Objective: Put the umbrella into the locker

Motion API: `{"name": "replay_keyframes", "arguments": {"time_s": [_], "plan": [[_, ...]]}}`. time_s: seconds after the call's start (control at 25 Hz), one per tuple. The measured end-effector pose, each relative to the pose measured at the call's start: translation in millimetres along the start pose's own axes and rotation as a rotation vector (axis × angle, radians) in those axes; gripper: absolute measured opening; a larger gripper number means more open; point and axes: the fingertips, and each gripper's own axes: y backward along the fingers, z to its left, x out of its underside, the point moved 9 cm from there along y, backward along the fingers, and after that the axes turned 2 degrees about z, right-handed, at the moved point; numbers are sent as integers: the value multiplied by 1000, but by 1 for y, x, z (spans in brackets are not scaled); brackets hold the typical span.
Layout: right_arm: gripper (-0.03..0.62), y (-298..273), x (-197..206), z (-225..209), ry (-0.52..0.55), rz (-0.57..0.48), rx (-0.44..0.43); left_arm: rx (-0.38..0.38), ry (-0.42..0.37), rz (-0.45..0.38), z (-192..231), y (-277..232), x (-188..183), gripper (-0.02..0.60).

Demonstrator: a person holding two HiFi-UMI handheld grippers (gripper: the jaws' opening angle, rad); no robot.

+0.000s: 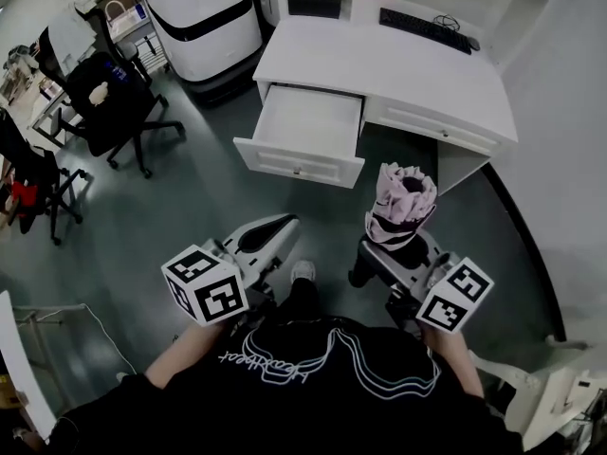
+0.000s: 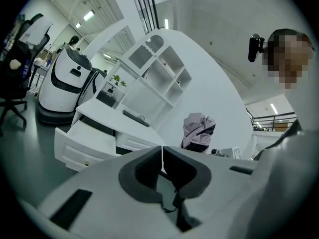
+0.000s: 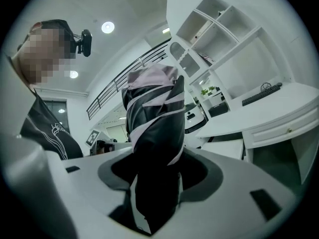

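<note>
my right gripper (image 1: 391,246) has its fingers clamped on the folded umbrella (image 1: 406,197), a pink-and-black bundle that stands up out of the jaws. in the right gripper view the pads press on its dark lower part from both sides. my left gripper (image 1: 277,227) carries nothing. in the left gripper view its pads meet, with only a thin seam between them.

i hold both grippers about level in front of me, side by side and apart, over bare grey-green floor (image 1: 190,207). ahead is the white desk (image 1: 398,64), its near edge running on a slant. a drawer (image 1: 300,164) is pulled out toward me, and its front edge juts into the floor space ahead of the left gripper. the umbrella sits near the desk's front edge, right of the drawer's corner, before the dark gap under the desk. a keyboard (image 1: 424,28) lies at the desk's far edge.

on my right a white wall (image 1: 569,159) with a dark curved base line leaves a narrow strip of floor. on my left the floor is wider. an office chair (image 1: 114,102) and a large white machine (image 1: 204,17) stand well apart from the grippers.
</note>
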Motion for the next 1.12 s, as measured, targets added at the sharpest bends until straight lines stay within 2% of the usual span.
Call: {"name": "replay_keyframes", "arguments": {"time_s": [0.28, 0.48, 0.76, 1.12], "plan": [[239, -55, -21, -53, -51, 36, 40, 18, 75, 80, 73, -46, -25, 13], [239, -96, -36, -80, -72, 57, 54, 1, 121, 77, 120, -63, -43, 12], [239, -140, -52, -106, -39, 79, 73, 0, 102, 94, 165, -83, -72, 12], [239, -159, -64, -120, -24, 39, 63, -42, 87, 100, 183, -89, -83, 12]]}}
